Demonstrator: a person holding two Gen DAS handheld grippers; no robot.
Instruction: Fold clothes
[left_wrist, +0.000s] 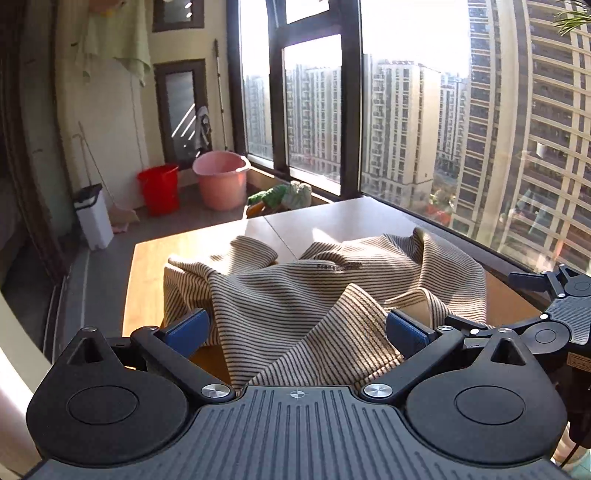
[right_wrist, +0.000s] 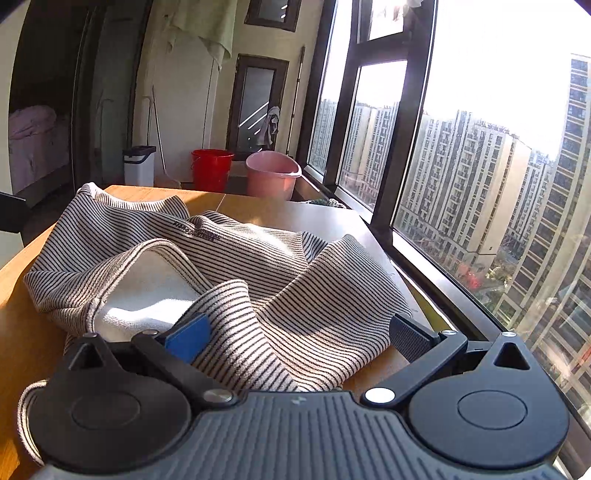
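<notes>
The window (left_wrist: 424, 110) fills the far and right side of what I see, with tower blocks outside and sun coming in low. Below it the table (left_wrist: 332, 221) runs along the glass, wooden at my near and left edges and pale grey toward the window. On the table lies the top (left_wrist: 288, 295), a beige knit with thin dark stripes, crumpled in loose folds rather than spread flat; it covers most of the near half of the table, and in the right wrist view its plain pale inside (right_wrist: 147, 295) shows where a hem is turned back. Part of the cloth reaches right up to both cameras. Past the table's far end, on the floor, stand a pink bucket (left_wrist: 221, 181) and, just left of it, a red bucket (left_wrist: 159, 188), with a white bin (left_wrist: 93, 216) further left by the wall and a green cloth (left_wrist: 118, 40) hanging high above. My left tongs (left_wrist: 297, 328) are spread wide, the blue pads on either side of a raised fold of the top, with cloth lying between them but not pinched. My right tongs (right_wrist: 299, 334) are spread wide as well, low over the near right part of the top, the left pad against the turned-back hem and the right one at the cloth's edge, just above bare table. From the left camera the right tongs show at the far right edge, just beside the left ones.
</notes>
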